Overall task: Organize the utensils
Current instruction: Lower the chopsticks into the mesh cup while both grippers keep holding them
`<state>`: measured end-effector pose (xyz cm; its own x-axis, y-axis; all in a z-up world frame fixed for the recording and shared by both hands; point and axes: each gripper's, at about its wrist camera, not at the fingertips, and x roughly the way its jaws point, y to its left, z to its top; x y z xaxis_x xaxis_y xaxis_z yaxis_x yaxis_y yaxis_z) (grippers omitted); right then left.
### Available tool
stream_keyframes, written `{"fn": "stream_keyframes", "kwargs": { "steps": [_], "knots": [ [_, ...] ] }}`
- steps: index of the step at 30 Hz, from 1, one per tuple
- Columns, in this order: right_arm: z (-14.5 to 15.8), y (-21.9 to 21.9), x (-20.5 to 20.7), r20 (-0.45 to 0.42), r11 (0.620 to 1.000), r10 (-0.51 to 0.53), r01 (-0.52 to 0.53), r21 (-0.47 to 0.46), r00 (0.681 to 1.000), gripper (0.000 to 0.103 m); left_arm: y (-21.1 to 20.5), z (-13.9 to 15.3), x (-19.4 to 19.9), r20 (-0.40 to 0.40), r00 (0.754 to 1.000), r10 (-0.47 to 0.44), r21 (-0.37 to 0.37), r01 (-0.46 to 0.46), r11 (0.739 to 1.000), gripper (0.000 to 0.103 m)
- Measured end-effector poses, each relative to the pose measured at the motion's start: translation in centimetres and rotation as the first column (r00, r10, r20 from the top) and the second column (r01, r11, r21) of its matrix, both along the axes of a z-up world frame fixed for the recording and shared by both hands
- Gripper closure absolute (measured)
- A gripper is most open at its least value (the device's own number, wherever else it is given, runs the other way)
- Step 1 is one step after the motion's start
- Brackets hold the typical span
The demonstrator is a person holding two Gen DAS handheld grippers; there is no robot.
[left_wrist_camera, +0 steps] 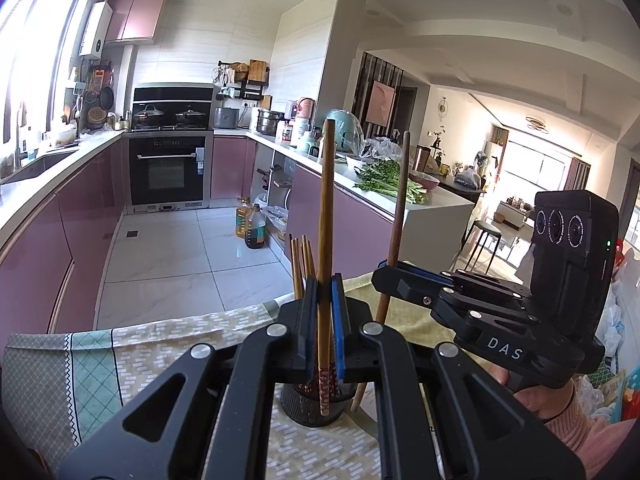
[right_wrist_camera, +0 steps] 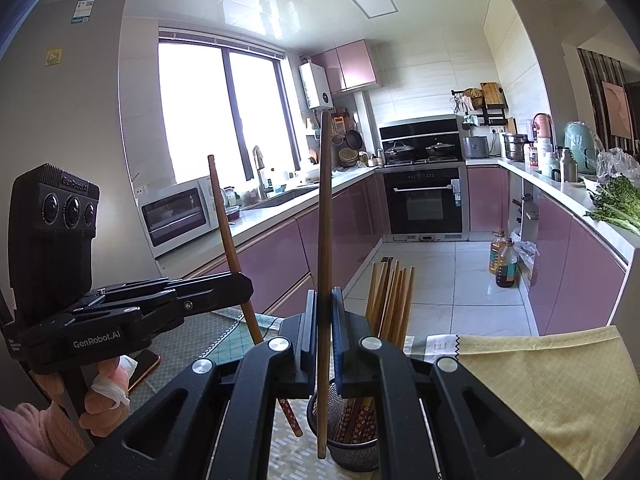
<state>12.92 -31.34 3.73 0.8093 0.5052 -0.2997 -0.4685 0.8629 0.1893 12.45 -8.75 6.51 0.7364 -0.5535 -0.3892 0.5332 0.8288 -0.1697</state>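
My left gripper (left_wrist_camera: 325,312) is shut on a wooden chopstick (left_wrist_camera: 326,208) with a red flowered end, held upright over the black mesh holder (left_wrist_camera: 310,410). My right gripper (right_wrist_camera: 324,320) is shut on a plain wooden chopstick (right_wrist_camera: 325,220), also upright, its lower end just left of the holder (right_wrist_camera: 356,454). Several chopsticks (right_wrist_camera: 394,300) stand in the holder; they also show in the left wrist view (left_wrist_camera: 301,264). Each gripper shows in the other's view: the right one (left_wrist_camera: 390,276) with its chopstick (left_wrist_camera: 398,204), the left one (right_wrist_camera: 240,286) with its chopstick (right_wrist_camera: 228,236).
The holder stands on a table with a yellow and green patterned cloth (left_wrist_camera: 160,344), which also shows in the right wrist view (right_wrist_camera: 540,384). A phone (right_wrist_camera: 146,364) lies near the left hand. Beyond are pink kitchen cabinets, an oven (left_wrist_camera: 168,168), oil bottles (left_wrist_camera: 252,224) on the floor and greens (left_wrist_camera: 384,180) on the counter.
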Motion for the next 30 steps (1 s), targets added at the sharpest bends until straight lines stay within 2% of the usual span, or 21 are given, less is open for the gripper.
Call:
{"fn": "stream_keyframes", "kwargs": {
  "steps": [15, 30],
  "knots": [
    [0.3, 0.7, 1.2, 0.013, 1.000, -0.030, 0.030, 0.001, 0.999, 0.097, -0.4, 0.2, 0.5, 0.025, 1.000, 0.005, -0.005, -0.005, 1.000, 0.095],
    [-0.5, 1.7, 1.5, 0.007, 0.998, -0.061, 0.061, -0.019, 0.998, 0.097, -1.4, 0.0, 0.9, -0.002, 1.000, 0.009, 0.011, -0.009, 1.000, 0.095]
  ]
}}
